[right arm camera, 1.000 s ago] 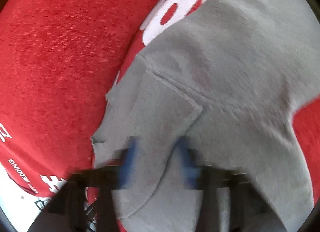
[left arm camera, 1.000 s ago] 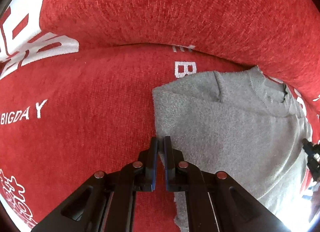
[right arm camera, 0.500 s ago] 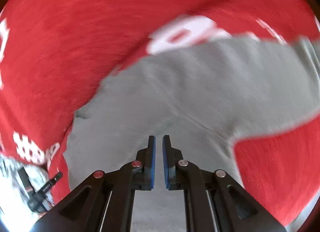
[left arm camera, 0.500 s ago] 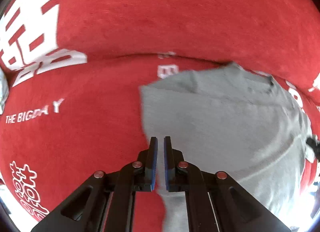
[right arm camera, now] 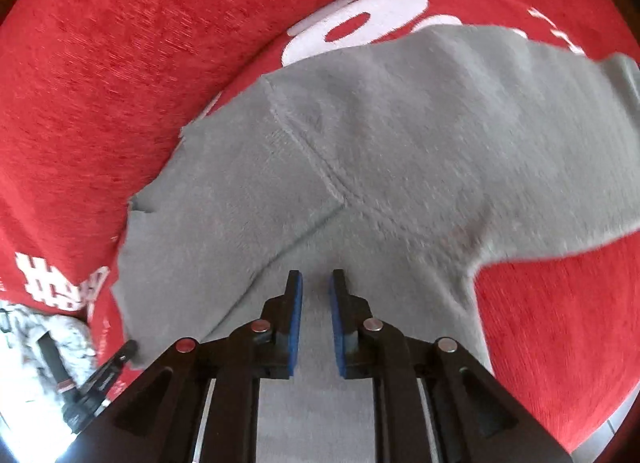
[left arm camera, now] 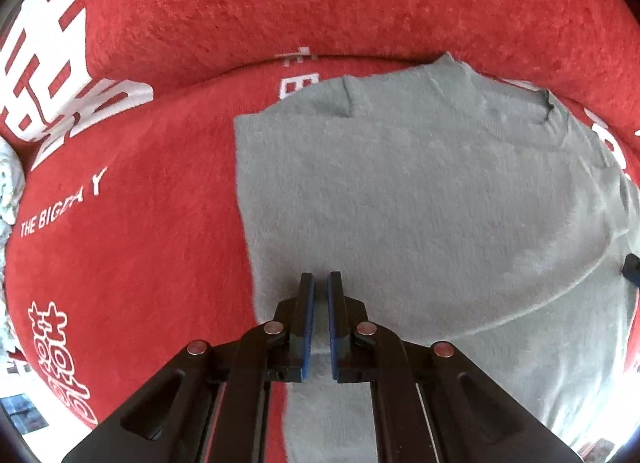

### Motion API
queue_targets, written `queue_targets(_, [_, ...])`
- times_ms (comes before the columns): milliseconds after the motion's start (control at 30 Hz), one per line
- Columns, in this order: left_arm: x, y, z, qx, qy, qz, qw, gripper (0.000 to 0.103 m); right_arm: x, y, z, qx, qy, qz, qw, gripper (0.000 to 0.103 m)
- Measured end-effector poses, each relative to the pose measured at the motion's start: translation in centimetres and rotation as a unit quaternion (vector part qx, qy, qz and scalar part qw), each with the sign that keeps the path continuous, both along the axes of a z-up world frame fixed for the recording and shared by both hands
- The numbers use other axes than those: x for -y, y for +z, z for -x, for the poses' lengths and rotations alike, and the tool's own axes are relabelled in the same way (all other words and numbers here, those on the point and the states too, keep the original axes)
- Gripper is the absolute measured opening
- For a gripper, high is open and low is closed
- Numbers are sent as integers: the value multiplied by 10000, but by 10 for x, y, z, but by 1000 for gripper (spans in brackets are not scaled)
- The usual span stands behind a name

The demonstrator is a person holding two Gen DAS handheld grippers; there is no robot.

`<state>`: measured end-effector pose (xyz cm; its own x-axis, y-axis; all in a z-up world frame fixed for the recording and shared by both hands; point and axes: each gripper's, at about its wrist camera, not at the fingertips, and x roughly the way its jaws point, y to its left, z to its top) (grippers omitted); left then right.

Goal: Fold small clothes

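A grey knitted garment (left arm camera: 420, 199) lies spread on a red cushion (left arm camera: 132, 223) printed with white lettering, its neck end toward the cushion's raised back. The left gripper (left arm camera: 319, 283) points down over the garment just inside its left edge, jaws closed with nothing between them. The right gripper (right arm camera: 315, 283) hangs above a folded-over part of the garment (right arm camera: 360, 167); its jaws have just been opening and stand slightly apart, holding nothing.
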<state>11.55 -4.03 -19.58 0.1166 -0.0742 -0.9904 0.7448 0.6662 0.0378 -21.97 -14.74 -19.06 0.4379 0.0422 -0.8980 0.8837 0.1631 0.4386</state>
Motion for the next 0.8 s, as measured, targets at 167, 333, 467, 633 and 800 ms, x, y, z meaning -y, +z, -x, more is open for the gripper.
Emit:
queue_targets(167, [4,11,22,-244,-28,-69,9997,7,-15,15,4,17,177,-8,9998,54])
queue_targets(333, [18,13,51,-429,-214,-149,9987,7,-29,21,7,38,224,-178,9996,63])
queue_targets(467, [25,15,68,-572,-303,-85,9979,7,-34,21,13,48,195,-244,9995,65])
queue_targets(633, [31,19,87,-628,-358,37,9974,42,-40,19,25,139,76,-330,9993,74])
queue_targets(800, [40,27,101,-337,-410,37,9986,102,-43,18,35,219,-7,-398,9990,82])
